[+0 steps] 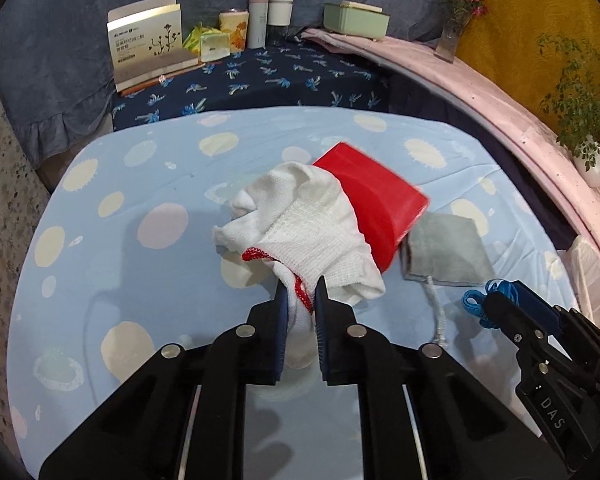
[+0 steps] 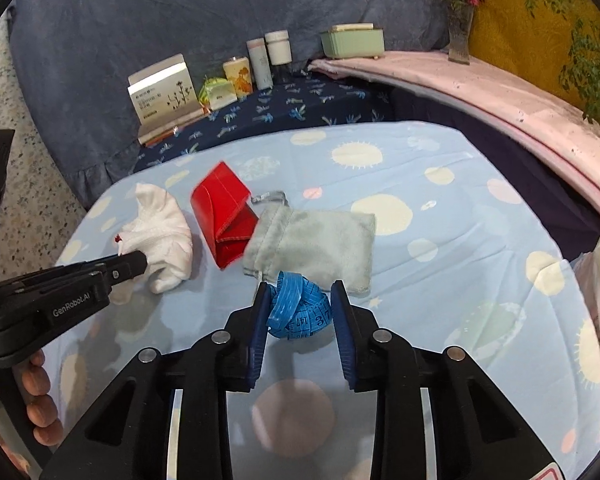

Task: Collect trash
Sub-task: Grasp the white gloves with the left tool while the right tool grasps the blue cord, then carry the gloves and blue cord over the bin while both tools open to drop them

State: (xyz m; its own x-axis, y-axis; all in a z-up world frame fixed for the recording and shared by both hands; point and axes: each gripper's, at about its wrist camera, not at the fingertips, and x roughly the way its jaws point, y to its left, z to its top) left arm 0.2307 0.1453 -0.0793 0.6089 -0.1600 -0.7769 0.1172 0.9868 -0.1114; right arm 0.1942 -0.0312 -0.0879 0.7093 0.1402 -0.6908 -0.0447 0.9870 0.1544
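On the left of the table (image 2: pixel 440 248), my left gripper (image 1: pixel 300 300) is clamped on the red-trimmed cuff of a crumpled white glove (image 1: pixel 300 224). Just right of the glove lies a red pouch (image 2: pixel 224 216), tilted, its near edge touching a grey drawstring bag (image 2: pixel 316 244) that lies flat. In front of the bag, my right gripper (image 2: pixel 300 312) has a bundled blue tape measure (image 2: pixel 298 312) between its pads, both pressing its sides.
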